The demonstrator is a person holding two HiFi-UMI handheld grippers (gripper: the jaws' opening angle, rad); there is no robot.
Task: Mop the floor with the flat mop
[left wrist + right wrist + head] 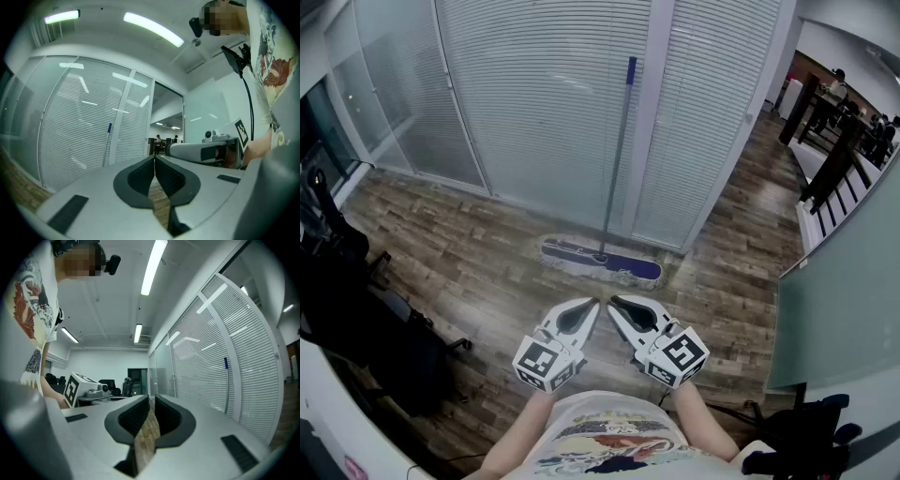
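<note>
The mop (602, 258) stands untouched, its head flat on the floor (459, 272) at the foot of the blinds (534, 112), its pole leaning against them; the left gripper (593, 304) and right gripper (613, 302) are both closed on nothing, side by side, tips almost meeting, short of the mop head.

The left gripper (594, 303) and right gripper (613, 301) sit level, fingers closed.
</note>
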